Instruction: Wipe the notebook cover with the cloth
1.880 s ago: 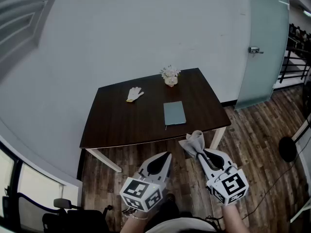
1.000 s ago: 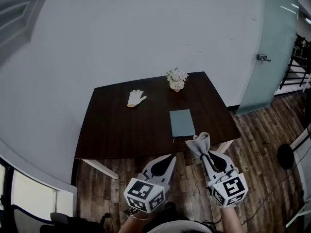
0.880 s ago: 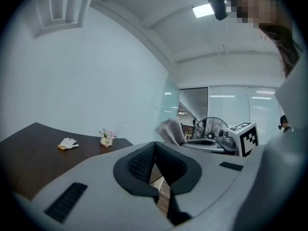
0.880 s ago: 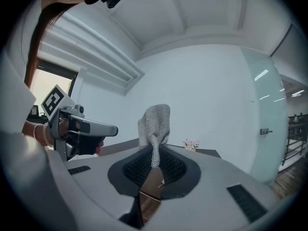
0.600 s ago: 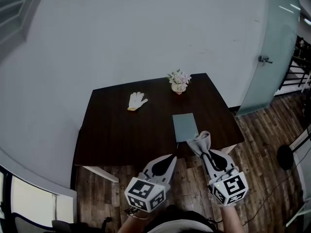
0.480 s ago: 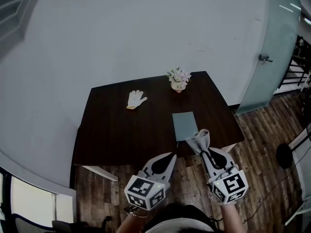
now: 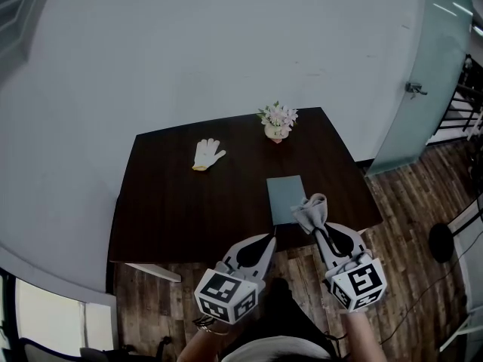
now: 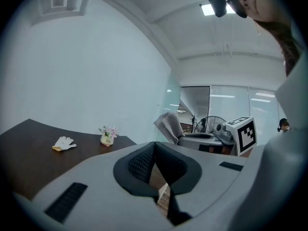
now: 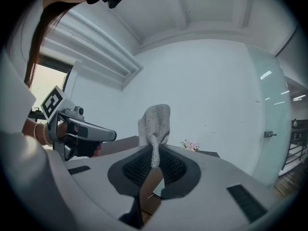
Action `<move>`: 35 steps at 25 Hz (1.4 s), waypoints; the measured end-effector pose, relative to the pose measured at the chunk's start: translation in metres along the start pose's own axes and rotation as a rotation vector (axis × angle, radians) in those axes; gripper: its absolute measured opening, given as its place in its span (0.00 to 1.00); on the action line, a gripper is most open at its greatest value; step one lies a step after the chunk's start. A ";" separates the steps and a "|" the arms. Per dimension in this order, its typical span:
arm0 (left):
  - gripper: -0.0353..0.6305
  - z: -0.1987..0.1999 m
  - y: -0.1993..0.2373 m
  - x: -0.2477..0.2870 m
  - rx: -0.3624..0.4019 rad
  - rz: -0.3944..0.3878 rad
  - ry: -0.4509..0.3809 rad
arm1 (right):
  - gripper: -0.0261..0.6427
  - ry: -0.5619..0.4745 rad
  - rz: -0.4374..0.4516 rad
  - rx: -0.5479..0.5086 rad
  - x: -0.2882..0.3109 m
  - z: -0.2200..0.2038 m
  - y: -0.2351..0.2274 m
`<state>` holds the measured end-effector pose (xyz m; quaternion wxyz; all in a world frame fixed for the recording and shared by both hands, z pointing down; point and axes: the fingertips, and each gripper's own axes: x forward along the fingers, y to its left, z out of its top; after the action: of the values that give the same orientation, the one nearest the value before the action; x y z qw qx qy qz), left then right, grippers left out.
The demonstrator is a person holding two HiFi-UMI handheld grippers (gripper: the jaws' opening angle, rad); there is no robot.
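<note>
A grey-green notebook [image 7: 285, 199] lies flat near the front right edge of the dark brown table [image 7: 189, 202]. My right gripper [image 7: 318, 228] is shut on a grey cloth [image 7: 311, 210], which bunches up above its tips and overlaps the notebook's near right corner in the head view. In the right gripper view the cloth [image 9: 155, 124] stands up from the closed jaws. My left gripper [image 7: 267, 241] hangs just off the table's front edge, left of the notebook, shut with nothing in it. The right gripper view shows the left gripper [image 9: 107, 135] off to the left.
A white work glove [image 7: 205, 154] lies at the table's back left. A small pot of flowers [image 7: 277, 118] stands at the back edge. A frosted glass door [image 7: 434, 66] is on the right. A black round base [image 7: 444, 241] and a cable sit on the wood floor at right.
The table and notebook have drawn closer beneath both grippers. The cloth now overlaps the notebook's near corner, where before it hung over the floor short of the table.
</note>
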<state>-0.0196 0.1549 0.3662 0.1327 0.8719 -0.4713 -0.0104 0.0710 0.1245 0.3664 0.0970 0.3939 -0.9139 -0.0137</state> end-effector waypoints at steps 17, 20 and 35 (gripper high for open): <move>0.08 -0.014 0.068 0.102 -0.036 0.028 0.052 | 0.11 0.051 0.103 -0.027 0.111 -0.020 -0.067; 0.08 -0.018 0.078 0.122 -0.043 0.036 0.060 | 0.11 0.069 0.136 -0.043 0.131 -0.025 -0.079; 0.08 -0.056 0.131 0.198 -0.069 0.094 0.131 | 0.11 0.195 0.266 -0.153 0.222 -0.074 -0.126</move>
<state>-0.0091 -0.0644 0.4733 0.1937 0.8426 -0.5011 0.0368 0.0259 -0.1189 0.4635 0.2160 0.2603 -0.9405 -0.0320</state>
